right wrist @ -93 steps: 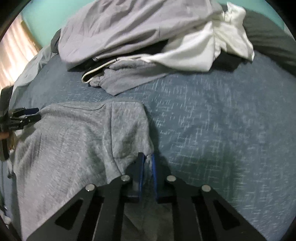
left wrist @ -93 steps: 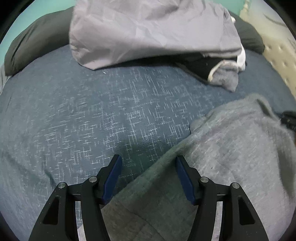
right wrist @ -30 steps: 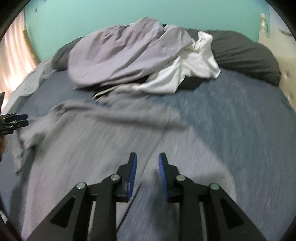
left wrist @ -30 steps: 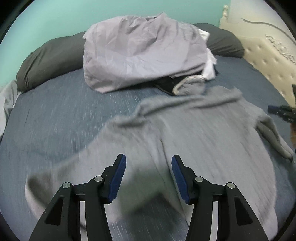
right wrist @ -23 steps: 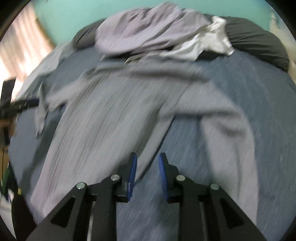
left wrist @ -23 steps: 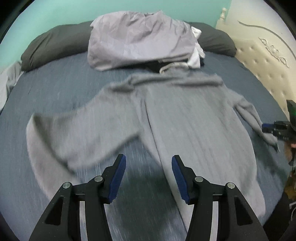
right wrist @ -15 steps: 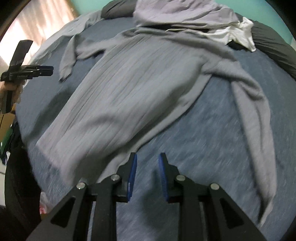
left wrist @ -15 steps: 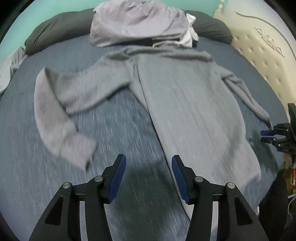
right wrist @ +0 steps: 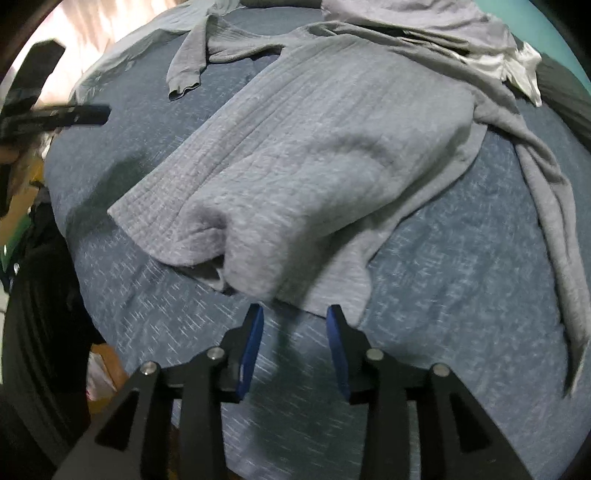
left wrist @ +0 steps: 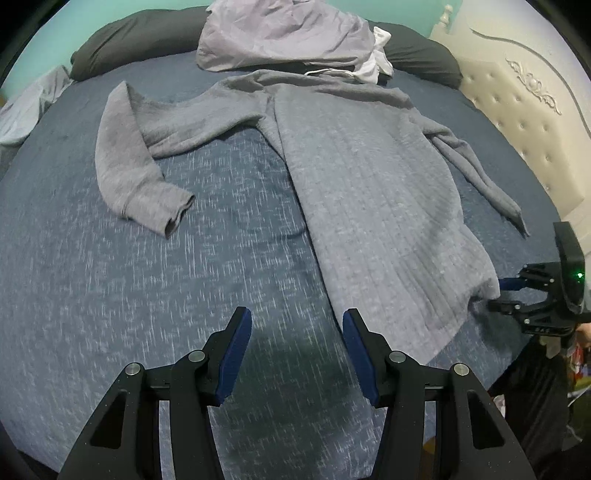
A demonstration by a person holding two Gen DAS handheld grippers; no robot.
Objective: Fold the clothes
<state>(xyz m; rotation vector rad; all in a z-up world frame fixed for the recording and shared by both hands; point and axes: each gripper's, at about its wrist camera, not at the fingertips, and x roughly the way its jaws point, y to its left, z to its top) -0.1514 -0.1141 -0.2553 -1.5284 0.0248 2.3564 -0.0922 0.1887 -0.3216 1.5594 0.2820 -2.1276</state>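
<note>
A grey ribbed sweater lies spread face down on the blue bedspread, its hem toward me. One sleeve bends back on the left; the other sleeve trails off to the right. My left gripper is open over bare bedspread, just left of the hem's near corner. In the right wrist view the sweater's hem is bunched and rumpled. My right gripper is open just short of that hem, nothing between its fingers. The right gripper also shows at the hem's right corner.
A pile of clothes sits at the head of the bed: a lilac-grey garment over a white one. Dark pillows lie behind it. A cream tufted headboard stands on the right. The bed's near edge drops off below me.
Both grippers drew back toward the bed's near edge, and the sweater came out long and flat. The right gripper's jaws have widened and the hem lies free ahead of them.
</note>
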